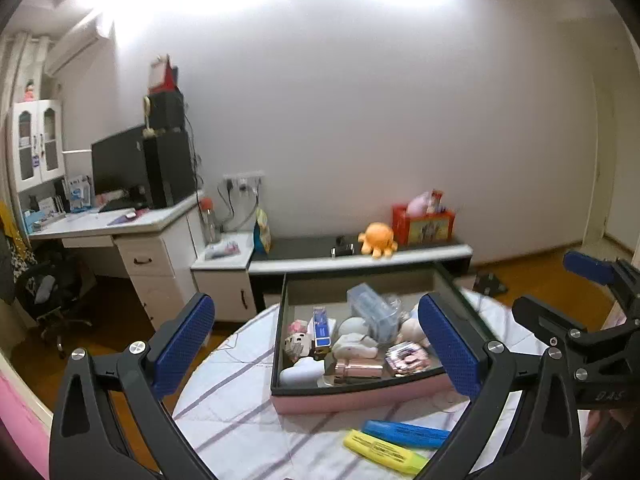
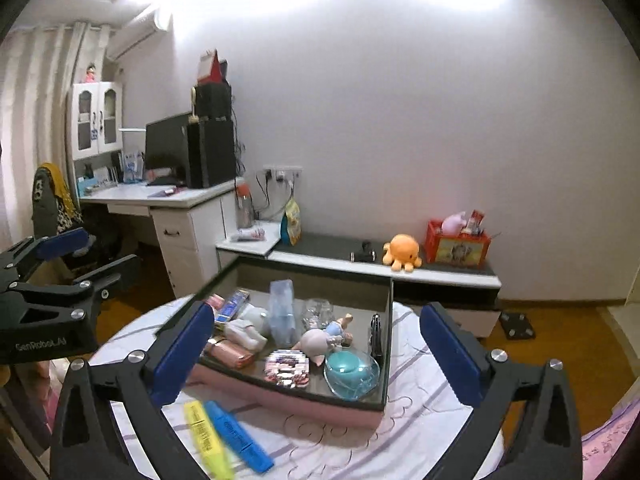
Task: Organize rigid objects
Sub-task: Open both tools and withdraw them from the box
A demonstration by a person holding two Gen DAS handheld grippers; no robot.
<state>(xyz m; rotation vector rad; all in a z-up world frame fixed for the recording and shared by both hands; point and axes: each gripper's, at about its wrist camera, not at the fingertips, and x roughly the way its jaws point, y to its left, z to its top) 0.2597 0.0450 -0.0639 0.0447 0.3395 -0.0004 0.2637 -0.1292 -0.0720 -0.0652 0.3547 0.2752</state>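
The left hand-held gripper [image 1: 316, 344] stands with its blue-padded jaws wide apart and nothing between them; the right hand-held gripper [image 2: 316, 352] is spread just as wide and is also empty. Both hover above the near part of a round table [image 1: 240, 400] covered with a white cloth striped in purple.

Past the fingertips of both sits a shallow tray [image 1: 352, 396] with a pink outer wall and a dark rim, resting on the cloth. It holds a jumble of small things: a clear blue-tinted plastic case [image 2: 283, 312], a white figurine [image 2: 246, 330], a pink rectangular case [image 2: 232, 354], a small blue box [image 1: 321, 328], a card of pink-and-white pieces [image 2: 288, 368], a teal round piece under a clear dome [image 2: 351, 368] at the near right corner, a small doll figure [image 2: 324, 338], and a black object [image 2: 376, 336] upright against the right wall.

Outside the tray, on the cloth just near of it, lie a yellow highlighter [image 2: 204, 432] and a blue highlighter [image 2: 238, 438] side by side, touching or nearly so. In the right wrist view they lie beside the left finger; in the left wrist view, close to the right finger.

Far behind, a low shelf [image 1: 360, 262] carries an orange plush octopus [image 1: 378, 238] and a red box [image 1: 424, 226].
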